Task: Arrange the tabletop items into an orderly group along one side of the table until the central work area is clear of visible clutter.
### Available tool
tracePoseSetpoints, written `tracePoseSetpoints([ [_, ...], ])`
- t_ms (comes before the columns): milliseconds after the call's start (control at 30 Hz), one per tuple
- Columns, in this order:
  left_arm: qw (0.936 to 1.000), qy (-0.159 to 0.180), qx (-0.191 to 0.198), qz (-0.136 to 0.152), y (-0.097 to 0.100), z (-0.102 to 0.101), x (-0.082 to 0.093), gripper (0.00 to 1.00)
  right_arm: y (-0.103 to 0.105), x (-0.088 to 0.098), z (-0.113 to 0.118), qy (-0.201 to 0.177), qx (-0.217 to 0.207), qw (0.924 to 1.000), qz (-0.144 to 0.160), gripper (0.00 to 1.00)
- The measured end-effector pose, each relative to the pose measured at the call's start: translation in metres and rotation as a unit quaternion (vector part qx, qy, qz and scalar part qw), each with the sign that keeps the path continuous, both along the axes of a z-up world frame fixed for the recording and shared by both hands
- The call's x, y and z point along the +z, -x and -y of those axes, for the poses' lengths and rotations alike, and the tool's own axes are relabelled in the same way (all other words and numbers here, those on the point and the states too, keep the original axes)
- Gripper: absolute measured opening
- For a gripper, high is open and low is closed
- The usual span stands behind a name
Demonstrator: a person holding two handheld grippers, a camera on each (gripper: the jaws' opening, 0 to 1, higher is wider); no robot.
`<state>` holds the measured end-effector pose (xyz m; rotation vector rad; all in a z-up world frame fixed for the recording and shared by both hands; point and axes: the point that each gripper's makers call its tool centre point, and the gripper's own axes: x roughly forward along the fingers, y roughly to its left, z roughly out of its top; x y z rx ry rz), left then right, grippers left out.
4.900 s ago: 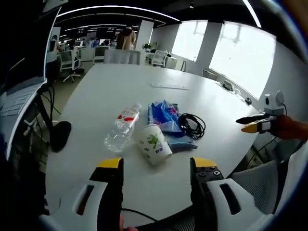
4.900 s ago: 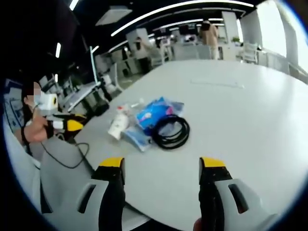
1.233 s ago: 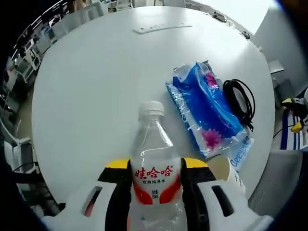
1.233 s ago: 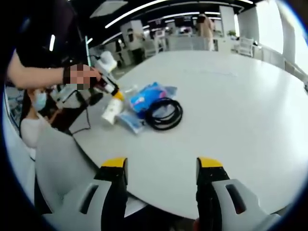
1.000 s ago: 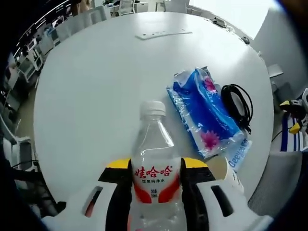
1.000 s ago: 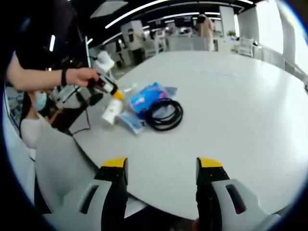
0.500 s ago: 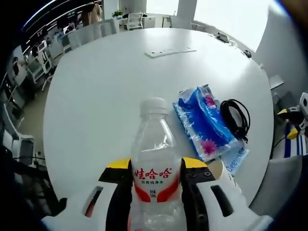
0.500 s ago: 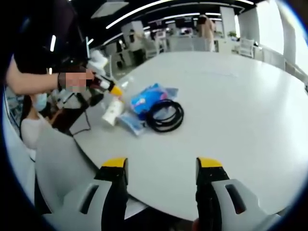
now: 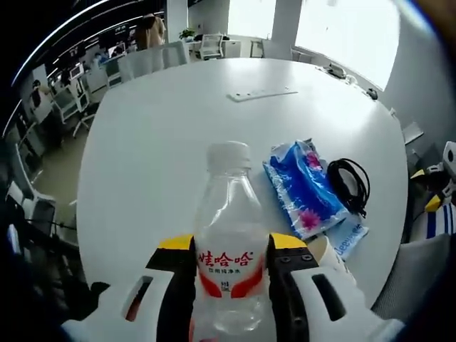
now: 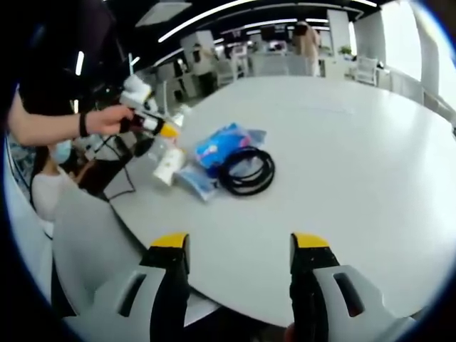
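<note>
While the left gripper [image 9: 231, 249] holds the water bottle [image 9: 226, 242] tight above the counter [image 9: 157, 135], keep it upright and set it near the edge by the tissue pack [image 9: 303, 189]. The right gripper [image 10: 239, 246] waits with jaws apart.

Office chairs [image 9: 142, 64] stand past the table's far edge, and a person [image 10: 308, 39] stands beyond them.
</note>
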<state>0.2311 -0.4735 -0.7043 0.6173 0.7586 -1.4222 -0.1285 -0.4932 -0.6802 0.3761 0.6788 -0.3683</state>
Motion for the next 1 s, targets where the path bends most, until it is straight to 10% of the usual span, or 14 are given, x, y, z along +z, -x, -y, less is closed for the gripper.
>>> tracePoseSetpoints([
  [1000, 0.9974, 0.052, 0.047, 0.015, 0.001, -0.04, 0.022, 0.37, -0.007, -0.002, -0.005, -0.002, 0.011, 0.9999, 0.001, 0.55],
])
